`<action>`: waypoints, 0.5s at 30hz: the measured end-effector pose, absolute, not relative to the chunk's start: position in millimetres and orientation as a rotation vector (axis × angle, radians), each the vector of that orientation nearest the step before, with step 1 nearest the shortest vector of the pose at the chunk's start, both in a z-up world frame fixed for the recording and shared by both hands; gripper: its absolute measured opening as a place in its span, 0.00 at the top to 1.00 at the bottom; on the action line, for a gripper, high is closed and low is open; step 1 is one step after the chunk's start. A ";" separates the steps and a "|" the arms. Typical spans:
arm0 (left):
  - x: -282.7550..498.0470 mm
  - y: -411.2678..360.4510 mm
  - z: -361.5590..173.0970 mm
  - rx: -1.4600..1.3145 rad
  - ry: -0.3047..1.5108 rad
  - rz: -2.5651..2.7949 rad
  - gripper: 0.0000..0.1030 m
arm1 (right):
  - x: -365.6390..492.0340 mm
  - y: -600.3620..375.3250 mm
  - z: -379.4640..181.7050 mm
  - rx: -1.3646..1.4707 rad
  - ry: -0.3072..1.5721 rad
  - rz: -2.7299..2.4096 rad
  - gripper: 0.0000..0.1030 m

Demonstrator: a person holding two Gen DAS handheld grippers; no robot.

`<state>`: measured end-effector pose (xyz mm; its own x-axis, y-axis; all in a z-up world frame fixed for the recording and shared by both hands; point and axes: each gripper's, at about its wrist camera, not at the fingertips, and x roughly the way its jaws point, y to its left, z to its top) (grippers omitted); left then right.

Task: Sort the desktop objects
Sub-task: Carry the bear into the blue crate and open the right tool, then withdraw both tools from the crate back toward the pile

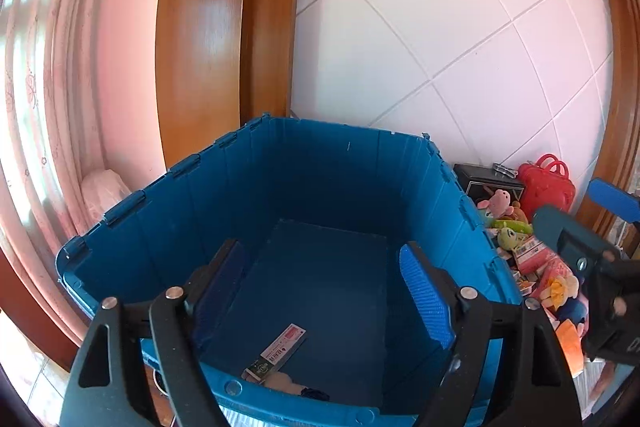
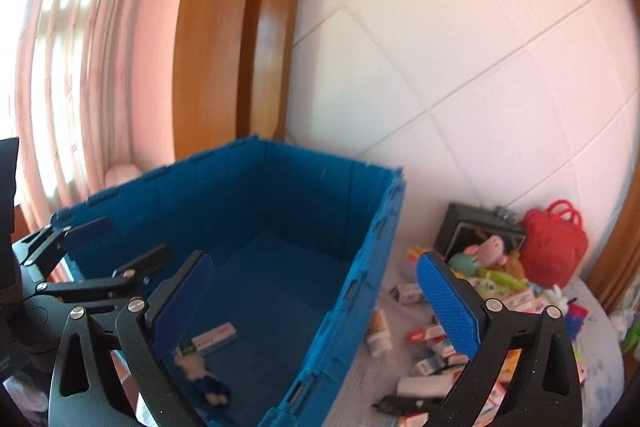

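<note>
A big blue plastic crate (image 1: pixel 180 211) stands on the table; it also shows in the right wrist view (image 2: pixel 352 267). On its floor lie a flat box (image 1: pixel 276 349) and a small white and blue plush (image 2: pixel 202 377). My left gripper (image 1: pixel 324 295) is open and empty above the crate's near side. My right gripper (image 2: pixel 316 303) is open and empty, straddling the crate's right wall. To the crate's right lies a heap of toys and small boxes (image 2: pixel 440 347), with a pink pig plush (image 2: pixel 486 249) and a red toy bag (image 2: pixel 554 247).
A white tiled wall (image 1: pixel 440 47) is behind the crate. A wooden frame (image 1: pixel 208 27) and pink curtain (image 1: pixel 60 87) stand at the left. A black box (image 2: pixel 476 227) leans against the wall behind the toys.
</note>
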<state>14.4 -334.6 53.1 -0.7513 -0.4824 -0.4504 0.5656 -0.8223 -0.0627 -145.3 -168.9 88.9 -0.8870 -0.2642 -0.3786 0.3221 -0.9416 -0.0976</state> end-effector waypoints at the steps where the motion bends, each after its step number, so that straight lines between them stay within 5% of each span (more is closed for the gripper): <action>1: 16.3 -333.9 54.3 0.570 0.263 -2.493 0.22 | -142.0 -166.9 90.9 0.507 0.213 -2.801 0.00; 15: 30.0 -322.4 52.4 0.600 0.242 -2.465 0.21 | -130.5 -160.2 87.7 0.552 0.091 -2.722 0.00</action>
